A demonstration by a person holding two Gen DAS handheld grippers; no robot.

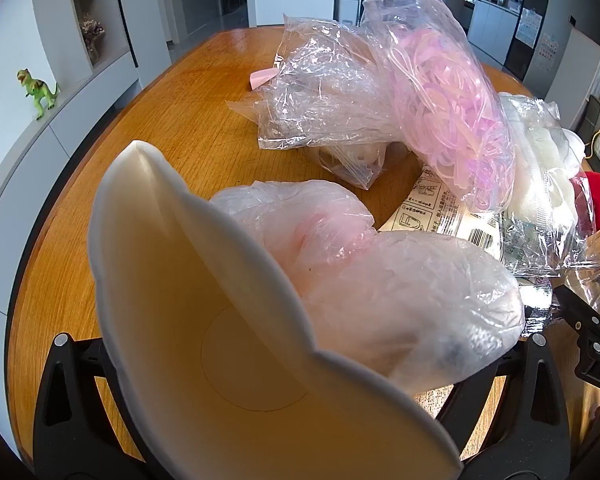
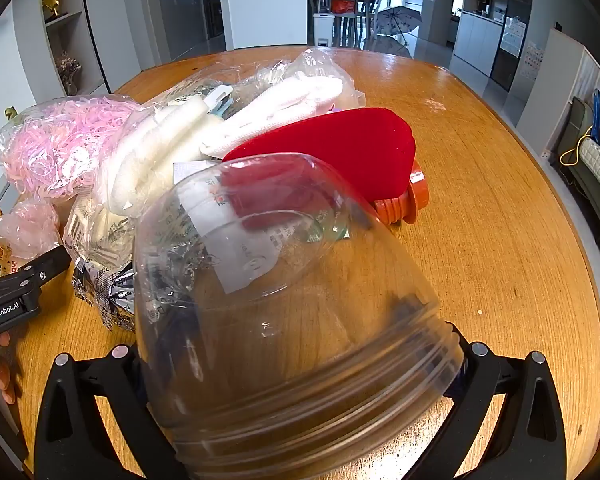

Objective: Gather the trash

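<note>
Each tool is spread wide to hold a container as a bin, the left tool (image 1: pixel 284 412) gripping a white paper cup (image 1: pixel 204 320) and the right tool (image 2: pixel 300 412) a clear plastic jar (image 2: pixel 292 300), with the trash pile (image 1: pixel 420 120) just ahead on the tabletop (image 2: pixel 500 220).

I read "GenRobot.AI" in white on the black left gripper (image 2: pixel 24 280). The printed packet (image 1: pixel 440 216) carries a barcode and small print I can't make out.
</note>
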